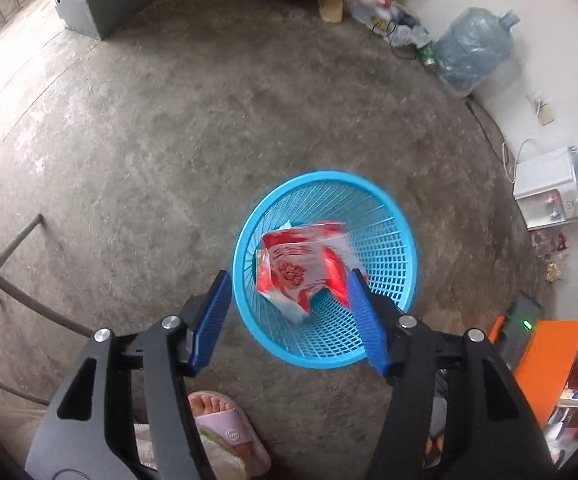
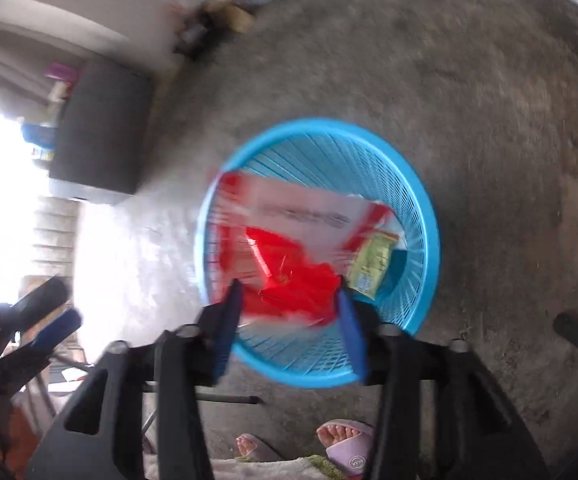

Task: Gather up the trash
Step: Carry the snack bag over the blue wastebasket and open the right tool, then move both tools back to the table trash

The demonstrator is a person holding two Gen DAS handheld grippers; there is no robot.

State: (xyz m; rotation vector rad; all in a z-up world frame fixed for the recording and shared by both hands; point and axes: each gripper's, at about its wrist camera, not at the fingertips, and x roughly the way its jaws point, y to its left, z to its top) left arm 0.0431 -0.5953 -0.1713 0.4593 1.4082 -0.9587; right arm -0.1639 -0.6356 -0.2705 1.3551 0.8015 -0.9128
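Blue-padded fingers of the left gripper (image 1: 289,312) are seen standing well apart above the near rim of the round blue plastic lattice basket (image 1: 393,236). A red-and-white printed plastic snack bag (image 1: 301,272) is seen between them, tilted, inside the basket's mouth; contact with the pads cannot be confirmed, and the bag appears released.

The right gripper (image 2: 289,312) is likewise found with its jaws parted over the same basket. A crumpled red-and-clear plastic wrapper (image 2: 289,248) is spread across the basket's left rim, heavily blurred; whether any pad touches it cannot be told. A small yellow-green sachet (image 2: 371,266) is noted against the inner wall at the right.

Risks are judged as follows. The red wrapper is light and overlaps the rim, so it may be caught there or slide out onto the grey concrete floor (image 1: 169,160). Both grippers are crowded over one opening; a knock to the rim could tip the light basket. A foot in a pink slipper (image 1: 229,432) stands close to the basket's near side and could nudge it.
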